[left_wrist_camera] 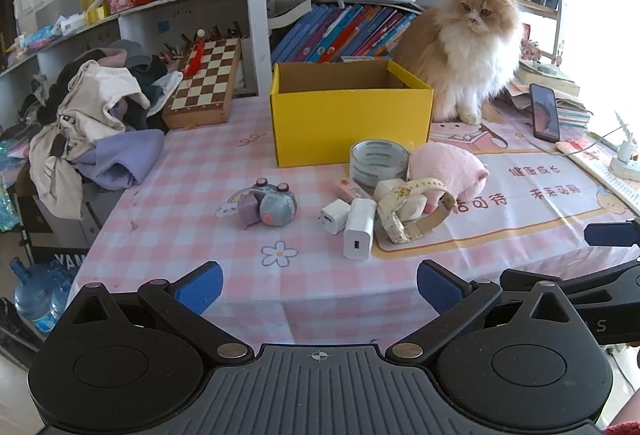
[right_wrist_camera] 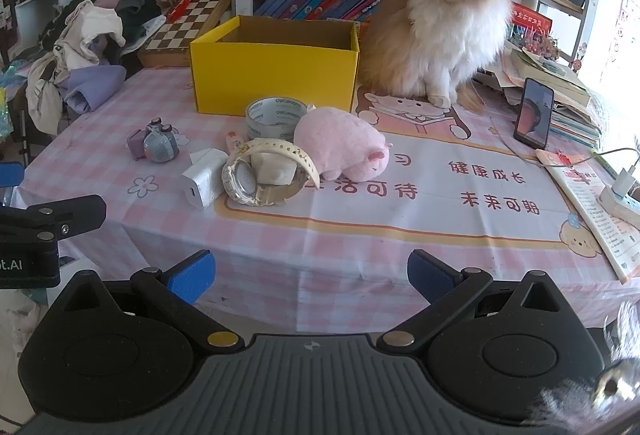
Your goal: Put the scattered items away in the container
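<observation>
Left wrist view: nothing is lying visibly in the yellow box [left_wrist_camera: 352,123] at twelve o'clock; tape [left_wrist_camera: 379,162], plush pig [left_wrist_camera: 448,167], watch [left_wrist_camera: 412,211] and chargers [left_wrist_camera: 360,231] are waiting on the table [left_wrist_camera: 200,275]. Both grippers' [left_wrist_camera: 319,289] [right_wrist_camera: 311,277] fingers are spreading, released, empty.

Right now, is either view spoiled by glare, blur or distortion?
Left wrist: window light blows out the right edge by the power strip; fisheye bends the shelves; box and cat sharp. Right wrist: the same washout at the right edge, plus a blurred smear in the bottom-right corner; watch sharp.
</observation>
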`<act>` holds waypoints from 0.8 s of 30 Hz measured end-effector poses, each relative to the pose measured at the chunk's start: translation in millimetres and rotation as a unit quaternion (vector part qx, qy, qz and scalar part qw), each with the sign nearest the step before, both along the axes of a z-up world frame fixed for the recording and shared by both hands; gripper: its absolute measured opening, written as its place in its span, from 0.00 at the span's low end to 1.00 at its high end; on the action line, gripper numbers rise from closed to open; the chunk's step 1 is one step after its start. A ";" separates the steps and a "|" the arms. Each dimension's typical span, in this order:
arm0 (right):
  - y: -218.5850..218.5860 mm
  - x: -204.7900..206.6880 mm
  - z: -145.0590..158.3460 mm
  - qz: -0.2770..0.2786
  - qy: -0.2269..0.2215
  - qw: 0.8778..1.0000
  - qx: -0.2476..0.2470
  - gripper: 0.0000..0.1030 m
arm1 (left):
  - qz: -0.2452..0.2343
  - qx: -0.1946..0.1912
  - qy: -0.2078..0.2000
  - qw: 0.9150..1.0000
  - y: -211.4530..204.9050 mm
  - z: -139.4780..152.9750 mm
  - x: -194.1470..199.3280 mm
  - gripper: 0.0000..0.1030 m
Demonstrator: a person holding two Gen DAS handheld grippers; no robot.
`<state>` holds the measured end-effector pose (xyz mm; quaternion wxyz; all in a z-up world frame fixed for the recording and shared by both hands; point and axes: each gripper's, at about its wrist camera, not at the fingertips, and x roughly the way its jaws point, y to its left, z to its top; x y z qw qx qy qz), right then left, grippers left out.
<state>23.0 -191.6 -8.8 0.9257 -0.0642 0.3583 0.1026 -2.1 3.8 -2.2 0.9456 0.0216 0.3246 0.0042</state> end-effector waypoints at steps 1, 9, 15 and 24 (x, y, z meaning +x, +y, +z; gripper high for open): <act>0.5 0.3 0.0 0.001 0.000 1.000 0.000 1.00 | 0.001 0.001 0.001 1.000 -0.1 0.3 0.2 1.00; 4.0 0.1 -0.7 0.005 0.001 1.000 -0.001 1.00 | -0.005 0.002 -0.003 1.000 0.2 0.9 -1.5 1.00; 5.3 -1.7 -2.8 0.005 -0.003 1.000 0.000 1.00 | -0.011 0.005 -0.001 1.000 -0.3 1.4 0.0 1.00; 4.8 -0.5 -3.7 0.003 0.000 1.000 0.001 1.00 | -0.021 -0.004 0.003 1.000 0.5 1.4 0.8 1.00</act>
